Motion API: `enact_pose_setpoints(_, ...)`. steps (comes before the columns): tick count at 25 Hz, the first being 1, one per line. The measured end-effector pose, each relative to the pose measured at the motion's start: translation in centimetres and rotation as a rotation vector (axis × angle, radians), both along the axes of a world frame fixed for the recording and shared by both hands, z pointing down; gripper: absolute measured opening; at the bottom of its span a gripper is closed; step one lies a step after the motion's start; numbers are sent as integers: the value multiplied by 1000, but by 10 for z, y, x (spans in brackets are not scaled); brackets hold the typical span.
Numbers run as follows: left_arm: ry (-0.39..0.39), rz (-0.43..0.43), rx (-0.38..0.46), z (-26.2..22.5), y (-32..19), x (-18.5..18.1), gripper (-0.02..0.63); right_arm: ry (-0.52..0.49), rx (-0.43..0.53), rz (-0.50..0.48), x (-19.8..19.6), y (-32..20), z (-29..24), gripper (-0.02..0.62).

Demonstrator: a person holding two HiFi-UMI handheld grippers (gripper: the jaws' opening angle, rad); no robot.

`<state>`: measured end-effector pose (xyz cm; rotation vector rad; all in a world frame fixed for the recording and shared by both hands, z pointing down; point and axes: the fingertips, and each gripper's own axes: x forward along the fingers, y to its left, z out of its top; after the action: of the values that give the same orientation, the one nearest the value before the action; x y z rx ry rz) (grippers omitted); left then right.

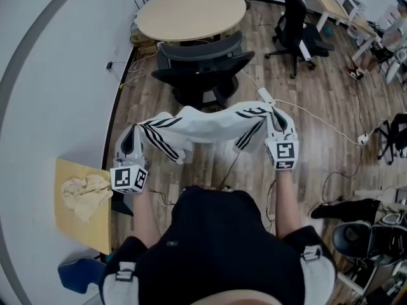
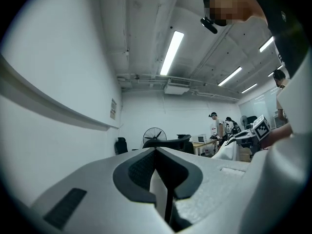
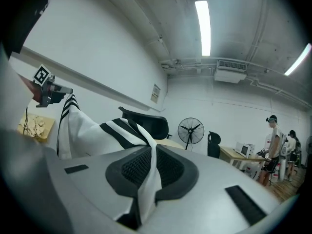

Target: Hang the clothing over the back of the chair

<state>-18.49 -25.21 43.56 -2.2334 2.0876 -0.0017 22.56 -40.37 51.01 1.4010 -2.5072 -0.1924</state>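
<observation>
A white garment with black stripes [image 1: 206, 127] hangs stretched between my two grippers, sagging a little in the middle. My left gripper [image 1: 131, 143] is shut on its left end; white cloth [image 2: 158, 191] shows pinched between the jaws. My right gripper [image 1: 278, 121] is shut on its right end, where a striped fold [image 3: 148, 172] runs through the jaws. The black office chair [image 1: 202, 61] stands just beyond the garment, its backrest [image 1: 200, 47] facing me. That backrest [image 3: 146, 122] rises behind the cloth in the right gripper view, and shows as a dark backrest [image 2: 168, 142] in the left gripper view.
A round wooden table [image 1: 191, 11] stands behind the chair. A white wall curves along the left, with a tan board [image 1: 79, 202] holding crumpled cloth. A power strip and white cable [image 1: 305, 112] cross the wood floor. A second black chair [image 1: 297, 24] and desks are far right.
</observation>
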Motion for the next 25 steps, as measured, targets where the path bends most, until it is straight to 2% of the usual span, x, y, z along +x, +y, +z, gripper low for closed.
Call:
enact_pose_setpoints(6, -15, -59, 29, -10, 9, 5, 0, -14, 55, -72, -7, -17, -13, 14)
enact_pose_setpoints(11, -17, -92, 51, -20, 8, 8, 0, -21, 59, -91, -7, -30, -20, 14)
enact_pose_setpoints(25, -10, -99, 108, -44, -30, -15, 0, -8, 79, -108, -30, -70, -38, 14)
